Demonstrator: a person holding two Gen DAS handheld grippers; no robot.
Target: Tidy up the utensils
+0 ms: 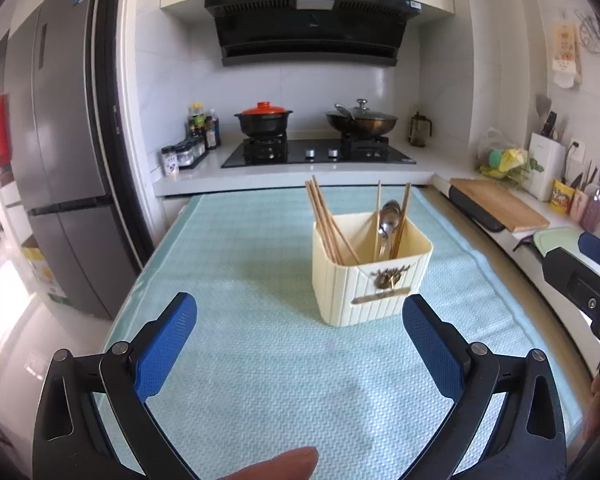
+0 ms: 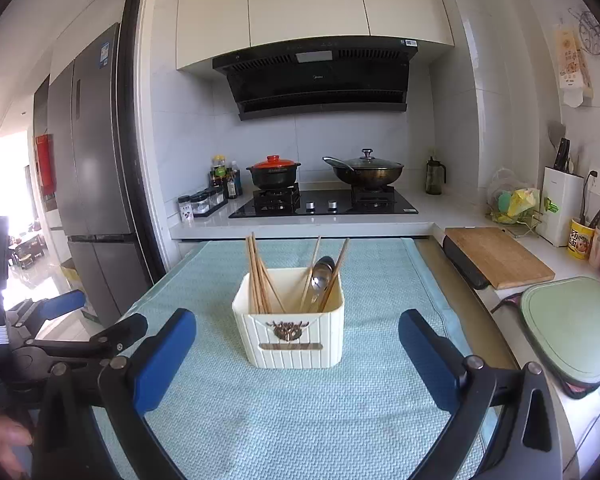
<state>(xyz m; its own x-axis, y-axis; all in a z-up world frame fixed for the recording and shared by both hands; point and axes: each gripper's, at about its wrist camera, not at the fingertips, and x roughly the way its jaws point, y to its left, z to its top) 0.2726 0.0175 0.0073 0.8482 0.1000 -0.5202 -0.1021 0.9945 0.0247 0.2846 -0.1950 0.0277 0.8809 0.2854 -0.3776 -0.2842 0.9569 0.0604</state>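
Observation:
A cream ribbed utensil holder (image 1: 374, 280) (image 2: 290, 334) stands on the light green mat (image 1: 260, 360) (image 2: 300, 420). Its left section holds a bundle of wooden chopsticks (image 1: 326, 220) (image 2: 260, 276). Its right section holds metal spoons (image 1: 389, 218) (image 2: 322, 274) and a few more chopsticks. My left gripper (image 1: 300, 316) is open and empty, low over the mat, with the holder ahead and to the right. My right gripper (image 2: 298, 332) is open and empty, with the holder just beyond its fingertips. Each gripper shows at the edge of the other's view.
Beyond the mat is a counter with a gas hob (image 2: 324, 204), a red-lidded pot (image 2: 274, 172) and a wok (image 2: 364, 170). A wooden board (image 2: 500, 256) and a green board (image 2: 568, 328) lie on the right counter. A fridge (image 1: 64, 160) stands left.

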